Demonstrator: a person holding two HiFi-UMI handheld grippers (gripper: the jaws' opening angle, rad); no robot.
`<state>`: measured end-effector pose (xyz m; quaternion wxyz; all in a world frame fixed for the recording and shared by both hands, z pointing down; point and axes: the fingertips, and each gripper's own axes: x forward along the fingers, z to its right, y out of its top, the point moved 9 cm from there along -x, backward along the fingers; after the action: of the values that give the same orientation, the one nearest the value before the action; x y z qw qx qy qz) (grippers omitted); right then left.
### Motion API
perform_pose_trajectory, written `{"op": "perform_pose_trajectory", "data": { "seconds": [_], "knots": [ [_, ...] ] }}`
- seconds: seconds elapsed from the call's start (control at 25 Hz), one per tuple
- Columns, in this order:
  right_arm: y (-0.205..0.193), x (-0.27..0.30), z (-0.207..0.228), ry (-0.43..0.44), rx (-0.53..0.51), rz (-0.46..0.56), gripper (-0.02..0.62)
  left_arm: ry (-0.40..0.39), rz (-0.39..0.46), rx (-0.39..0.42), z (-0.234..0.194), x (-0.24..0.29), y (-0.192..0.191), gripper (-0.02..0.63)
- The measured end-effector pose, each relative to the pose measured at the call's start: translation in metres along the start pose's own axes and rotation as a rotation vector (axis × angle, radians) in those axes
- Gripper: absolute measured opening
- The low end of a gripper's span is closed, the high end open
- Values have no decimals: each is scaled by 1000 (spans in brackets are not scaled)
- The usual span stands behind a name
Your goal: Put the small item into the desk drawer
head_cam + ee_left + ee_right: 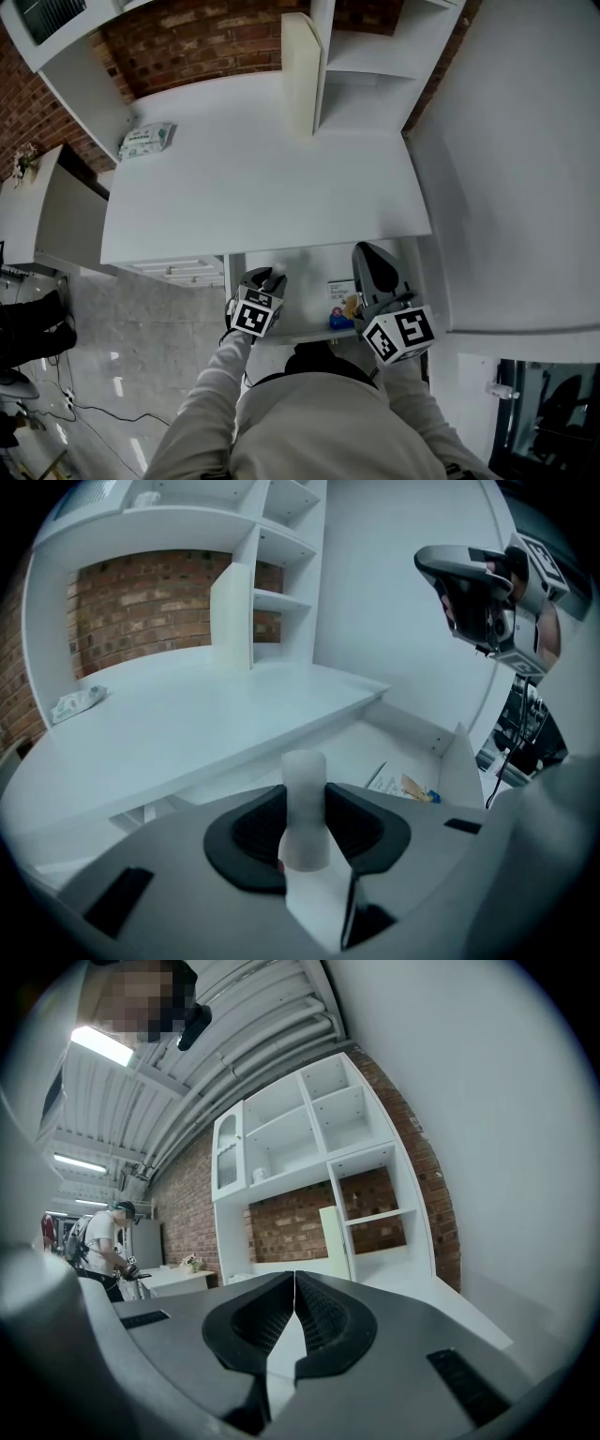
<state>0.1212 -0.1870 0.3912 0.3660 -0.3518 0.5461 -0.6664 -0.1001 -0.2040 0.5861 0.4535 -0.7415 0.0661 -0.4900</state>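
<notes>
A small white cylinder (pixel 304 771) stands upright between the black pads of my left gripper (pixel 305 806), which is shut on it. In the head view the left gripper (pixel 271 279) hovers over the left part of the open desk drawer (pixel 309 266), just in front of the desk's front edge. In the left gripper view, the white drawer (pixel 375 747) lies below and ahead of the jaws. My right gripper (pixel 368 255) is over the drawer's right side, tilted upward. Its jaws (pixel 294 1283) are shut with nothing between them.
A printed leaflet (pixel 339 292) and a small coloured item (pixel 413 787) lie in the drawer's right part. On the white desk (pixel 262 178) a wipes pack (pixel 145 141) lies far left and a cream board (pixel 300 75) stands by the shelf unit (pixel 370 66). A person stands far off in the right gripper view.
</notes>
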Motion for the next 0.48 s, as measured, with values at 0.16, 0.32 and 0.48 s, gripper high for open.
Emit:
{"op": "perform_pose_trajectory", "data": {
  "seconds": [0.16, 0.32, 0.48],
  "knots": [
    [-3, 1, 0, 3, 2, -4, 28, -26, -81, 11, 2, 14, -11, 137],
    [-5, 2, 0, 3, 2, -9, 28, -47, -150, 24, 2, 27, -22, 137],
    [-4, 1, 0, -2, 0, -13, 28, -64, -204, 30, 3, 37, -31, 137]
  ]
}}
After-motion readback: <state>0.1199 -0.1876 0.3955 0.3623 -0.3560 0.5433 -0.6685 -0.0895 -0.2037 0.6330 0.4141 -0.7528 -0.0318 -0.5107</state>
